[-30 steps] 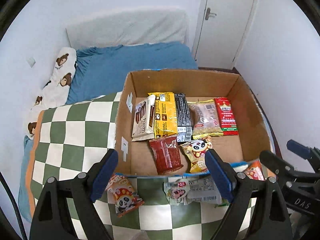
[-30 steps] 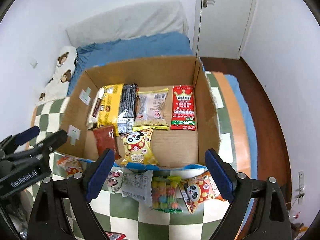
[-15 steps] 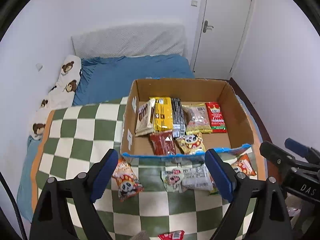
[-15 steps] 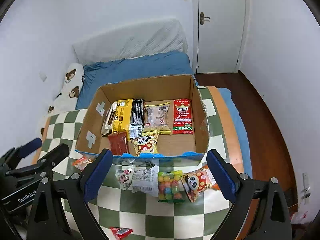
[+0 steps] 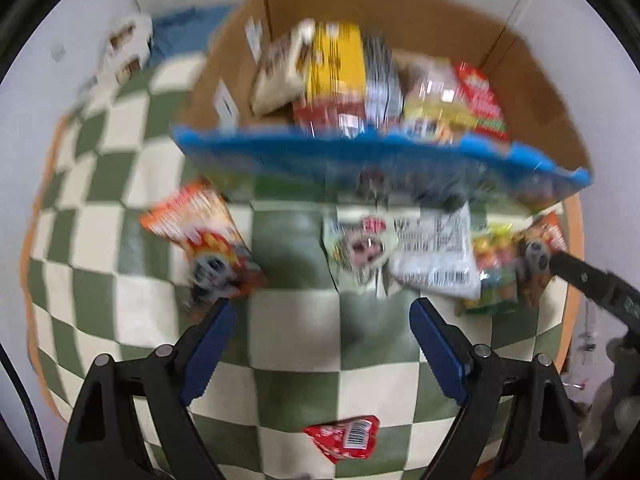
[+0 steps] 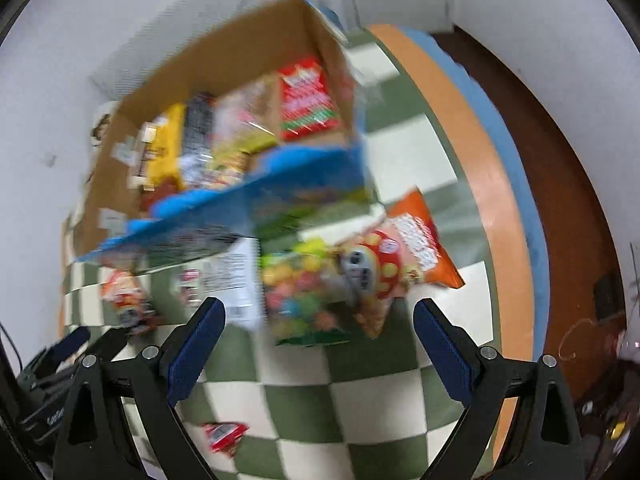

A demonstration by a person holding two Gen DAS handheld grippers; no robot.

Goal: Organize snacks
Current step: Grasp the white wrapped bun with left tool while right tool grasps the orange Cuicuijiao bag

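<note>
Both the left tongs (image 5: 322,320) and right tongs (image 6: 320,320) point steeply down with jaws apart and empty, the right's having just widened, loose snack packets (image 5: 436,252) lying just ahead of them before the cardboard box (image 5: 532,92).

Cardboard box (image 5: 532,92) sat at 12 o'clock, open, blue-edged near wall, several packets packed flat inside. Loose snacks lay just outside it: orange panda bag (image 5: 200,232) at 10, white barcode packet (image 5: 436,256) at 1, small red packet (image 5: 344,438) at 6. All blurred.
</note>
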